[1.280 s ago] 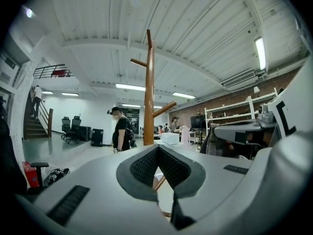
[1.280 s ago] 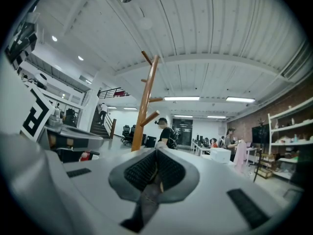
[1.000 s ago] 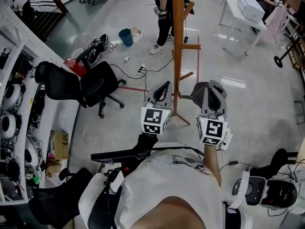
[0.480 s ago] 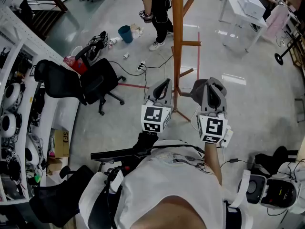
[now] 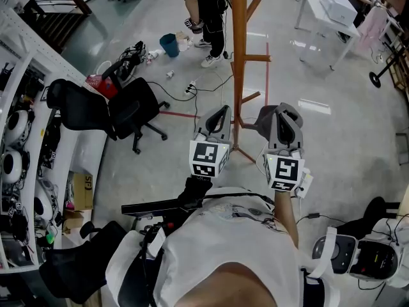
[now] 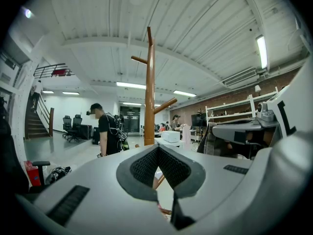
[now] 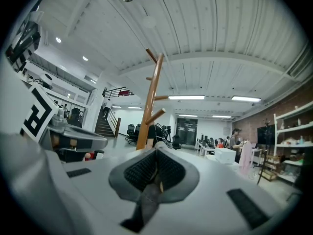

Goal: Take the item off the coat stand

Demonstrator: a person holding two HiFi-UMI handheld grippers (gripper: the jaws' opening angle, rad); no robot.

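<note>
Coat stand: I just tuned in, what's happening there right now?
A person holds a gripper in each hand, both pointing level towards the wooden coat stand. The right gripper is shut on a strip of a grey fabric item, which hangs from its jaws. The pegs of the stand that show are bare, so the item looks to be off it already. The left gripper is shut with nothing in it.
</note>
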